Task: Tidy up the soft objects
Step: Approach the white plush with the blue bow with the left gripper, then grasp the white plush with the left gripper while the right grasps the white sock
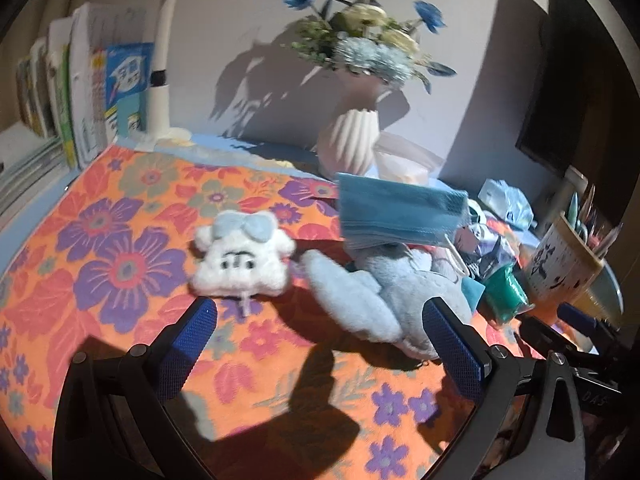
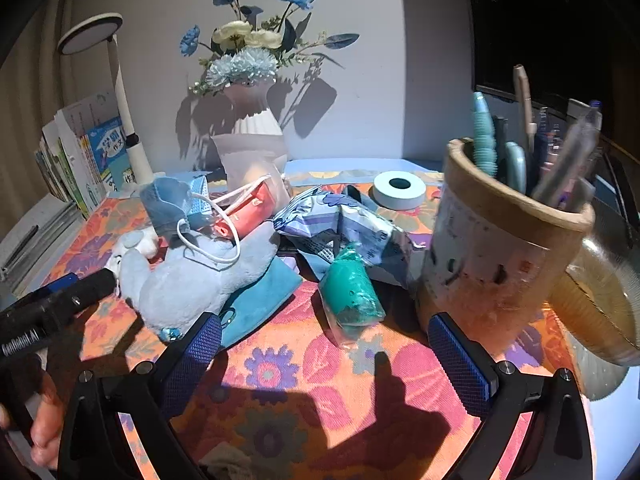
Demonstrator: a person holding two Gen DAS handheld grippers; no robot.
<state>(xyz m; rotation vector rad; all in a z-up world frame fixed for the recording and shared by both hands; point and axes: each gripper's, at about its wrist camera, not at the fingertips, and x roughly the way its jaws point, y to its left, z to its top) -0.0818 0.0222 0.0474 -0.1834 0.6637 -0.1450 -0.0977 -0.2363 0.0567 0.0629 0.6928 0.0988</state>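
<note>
Your left gripper (image 1: 320, 328) hangs over the flowered cloth (image 1: 120, 240) with its blue-padded jaws spread wide and nothing between them; neither pad touches a toy. Just beyond the left pad lies the white star-shaped plush (image 1: 242, 262) with a pale blue bow, flat on the cloth, its short loop pointing toward you. Just beyond the right pad sprawls the grey-blue plush (image 1: 384, 300), one limb stretched toward the white toy without touching it. A folded blue face mask (image 1: 400, 216) rests on top of the grey-blue plush, and behind it stands the ribbed white vase (image 1: 352, 140) of blue and cream flowers. Your right gripper (image 2: 324, 340) is likewise spread wide and empty, held low over the cloth. Ahead of it, between the two pads, lies a teal bundle in clear wrap (image 2: 352, 292), close but not touched. To its left the grey-blue plush (image 2: 188, 280) lies partly on a teal cloth (image 2: 264, 292), with mask loops draped over it and a pink mask (image 2: 256, 208) behind. A crumpled printed wrapper (image 2: 340, 224) sits behind the teal bundle, and a roll of white tape (image 2: 398, 190) lies farther back. The pen cup (image 2: 500, 248) stands just beyond the right pad, near but apart. At the left edge of the right wrist view you can see the other gripper's black body and the hand (image 2: 44, 424) holding it.
</note>
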